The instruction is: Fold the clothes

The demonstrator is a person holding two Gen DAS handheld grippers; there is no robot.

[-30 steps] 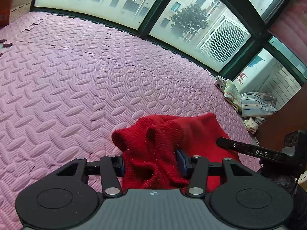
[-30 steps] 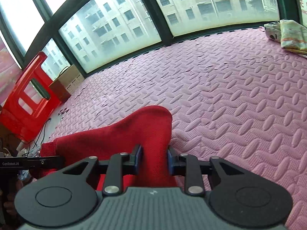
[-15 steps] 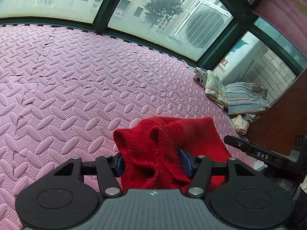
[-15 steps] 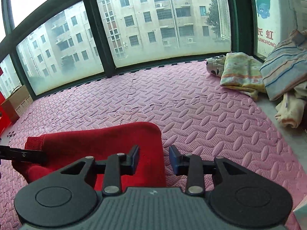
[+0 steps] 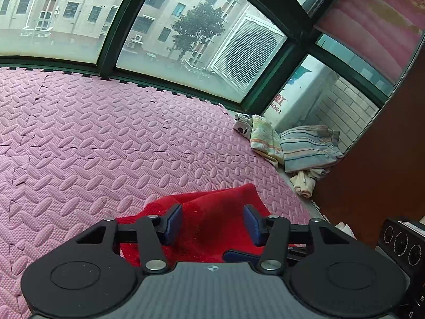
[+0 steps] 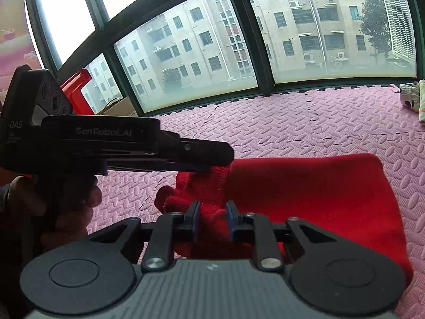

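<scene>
A red knit garment (image 5: 212, 212) lies folded on the pink foam mat (image 5: 106, 146). In the left wrist view my left gripper (image 5: 212, 222) is open, its blue pads wide apart above the cloth and holding nothing. In the right wrist view the garment (image 6: 305, 199) spreads to the right, with a bunched end at its left. My right gripper (image 6: 212, 222) has its jaws narrowly apart around that bunched red cloth and grips it. The left gripper's black body (image 6: 119, 143) reaches in from the left over the garment's left edge.
A pile of striped and patterned clothes (image 5: 292, 146) lies at the mat's far right corner by a brown wall (image 5: 385, 159). A red chair (image 6: 77, 90) and a cardboard box (image 6: 119, 107) stand by the windows at left. A black device (image 5: 403, 242) sits at right.
My left gripper opened and let go of the bunched red cloth. My right gripper swung left and closed on the garment's bunched left end. The garment now lies flatter.
</scene>
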